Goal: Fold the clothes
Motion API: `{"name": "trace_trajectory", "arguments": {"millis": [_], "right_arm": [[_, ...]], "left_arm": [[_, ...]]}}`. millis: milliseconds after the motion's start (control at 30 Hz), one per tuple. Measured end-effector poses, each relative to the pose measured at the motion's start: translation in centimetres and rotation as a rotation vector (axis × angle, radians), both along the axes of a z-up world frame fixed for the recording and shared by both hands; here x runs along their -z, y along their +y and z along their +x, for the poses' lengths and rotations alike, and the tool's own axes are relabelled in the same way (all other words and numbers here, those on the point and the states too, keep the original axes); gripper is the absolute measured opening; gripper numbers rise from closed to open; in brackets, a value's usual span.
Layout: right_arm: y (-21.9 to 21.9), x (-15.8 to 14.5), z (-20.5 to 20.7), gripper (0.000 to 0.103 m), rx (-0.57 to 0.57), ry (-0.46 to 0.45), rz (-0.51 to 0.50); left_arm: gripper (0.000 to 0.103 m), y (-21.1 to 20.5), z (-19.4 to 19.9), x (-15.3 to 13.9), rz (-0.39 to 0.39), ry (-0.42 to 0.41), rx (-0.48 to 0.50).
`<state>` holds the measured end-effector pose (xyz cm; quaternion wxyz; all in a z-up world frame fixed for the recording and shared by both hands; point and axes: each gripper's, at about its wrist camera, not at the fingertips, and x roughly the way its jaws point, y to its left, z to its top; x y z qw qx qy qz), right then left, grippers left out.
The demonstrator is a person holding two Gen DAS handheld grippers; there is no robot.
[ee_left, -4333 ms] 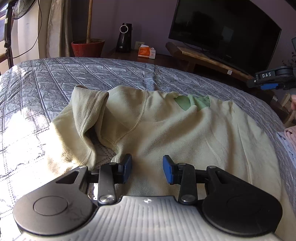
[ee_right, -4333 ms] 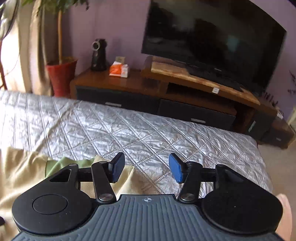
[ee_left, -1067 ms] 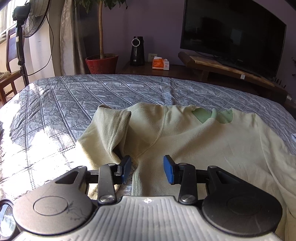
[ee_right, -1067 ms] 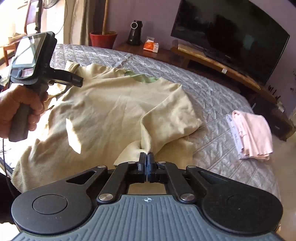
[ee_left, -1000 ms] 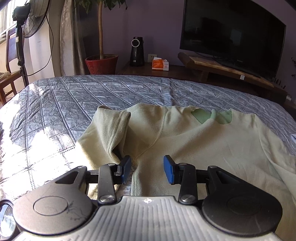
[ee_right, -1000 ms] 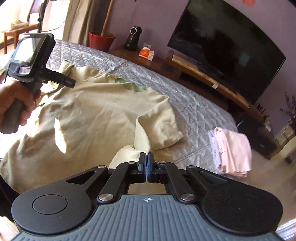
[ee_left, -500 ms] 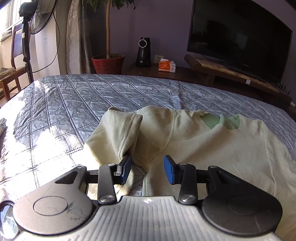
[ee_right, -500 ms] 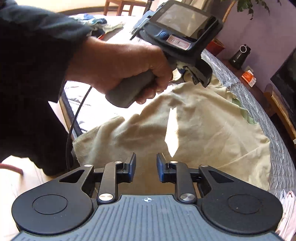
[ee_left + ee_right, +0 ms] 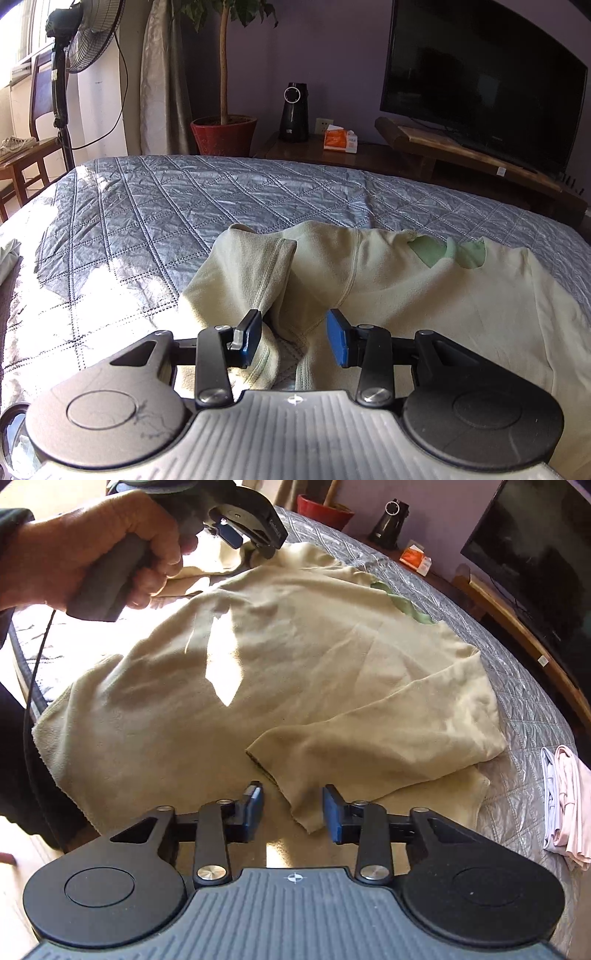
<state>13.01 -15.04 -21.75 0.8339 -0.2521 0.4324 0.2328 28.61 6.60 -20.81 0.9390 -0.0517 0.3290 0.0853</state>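
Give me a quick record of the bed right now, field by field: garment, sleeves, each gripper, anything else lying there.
garment: pale yellow top, spread on the grey quilted bed cover
near sleeve: folded in across the body
far sleeve: bunched, not laid flat
left gripper: open, over the far sleeve's seam, nothing pinched
right gripper: jaws apart, have just been closing; near sleeve's cuff lies between them, not pinched
also on bed: folded pink clothes

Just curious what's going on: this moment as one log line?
task: fold clothes | left gripper: open by bunched sleeve | right gripper: open, jaws just opened, end of folded sleeve between them | shirt: on bed
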Motion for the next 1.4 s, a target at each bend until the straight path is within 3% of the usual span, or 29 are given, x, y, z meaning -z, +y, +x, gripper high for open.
{"name": "trace_trajectory", "arguments": {"millis": [33, 133, 200, 267, 300, 367, 400, 433, 467, 500, 600, 667, 733, 833, 900, 1167, 1200, 1233, 1333, 1400], "right_arm": [[0.1, -0.1, 0.1, 0.0, 0.01, 0.011, -0.002], [0.0, -1.0, 0.1, 0.0, 0.031, 0.036, 0.057], [0.5, -1.7, -0.7, 0.001, -0.039, 0.052, 0.085], [1.3, -1.3, -1.3, 0.004, -0.134, 0.157, 0.056], [1.5, -1.2, -1.8, 0.014, -0.172, 0.178, 0.042], [0.6, -2.3, -2.2, 0.04, -0.142, 0.174, 0.119], [-0.4, -3.2, -2.1, 0.062, -0.093, 0.165, 0.181], [-1.7, -4.1, -2.2, 0.069, -0.025, 0.121, 0.218], [-3.3, -4.8, -2.3, 0.069, 0.069, 0.065, 0.225], [-5.1, -5.0, -2.3, 0.068, 0.171, 0.045, 0.231], [-12.2, -4.5, -3.0, 0.05, 0.533, 0.033, 0.28], [-15.4, -3.5, -4.1, 0.048, 0.665, 0.047, 0.309], [-15.8, -2.8, -5.4, 0.048, 0.63, 0.049, 0.304], [-13.0, -1.4, -6.2, 0.049, 0.442, 0.061, 0.157], [-12.3, -0.8, -6.1, 0.05, 0.396, 0.109, 0.208], [-12.2, 0.2, -4.0, 0.058, 0.425, 0.089, 0.28], [-12.3, 0.1, -3.7, 0.037, 0.429, 0.096, 0.302], [-12.3, 0.1, -3.3, 0.008, 0.43, 0.106, 0.325], [-11.1, -1.3, -3.5, 0.005, 0.387, 0.143, 0.3], [-10.7, -2.6, -3.8, 0.006, 0.389, 0.22, 0.325]], "left_arm": [[0.036, -0.1, 0.0, 0.0, 0.002, 0.0, 0.004], [0.036, -0.2, 0.1, 0.2, -0.003, 0.011, 0.012], [0.036, -0.3, 0.2, 0.4, -0.009, 0.024, 0.026], [0.036, -0.6, 0.2, 0.6, -0.003, 0.031, 0.038], [0.036, -0.7, 0.2, 0.6, 0.001, 0.034, 0.045], [0.036, -0.9, 0.2, 0.7, 0.006, 0.035, 0.058], [0.037, -1.0, 0.1, 0.7, 0.008, 0.031, 0.068], [0.037, -1.2, 0.1, 0.7, 0.013, 0.029, 0.079], [0.037, -1.4, 0.0, 0.7, 0.018, 0.028, 0.09], [0.038, -1.7, 0.0, 0.8, 0.02, 0.029, 0.102], [0.038, -2.4, 0.0, 0.8, 0.008, 0.037, 0.146], [0.038, -3.0, -0.1, 0.9, 0.018, 0.035, 0.173], [0.038, -3.8, -0.2, 1.0, 0.037, 0.035, 0.205], [0.039, -4.3, -0.2, 1.3, 0.045, 0.047, 0.217], [0.039, -4.4, -0.2, 1.4, 0.046, 0.048, 0.215], [0.039, -4.1, 0.0, 1.5, 0.036, 0.055, 0.205], [0.039, -4.1, 0.0, 1.5, 0.033, 0.057, 0.205], [0.039, -4.1, 0.0, 1.5, 0.034, 0.058, 0.206], [0.039, -4.1, 0.1, 1.8, 0.043, 0.066, 0.21], [0.039, -4.1, 0.2, 2.1, 0.048, 0.088, 0.206]]}}
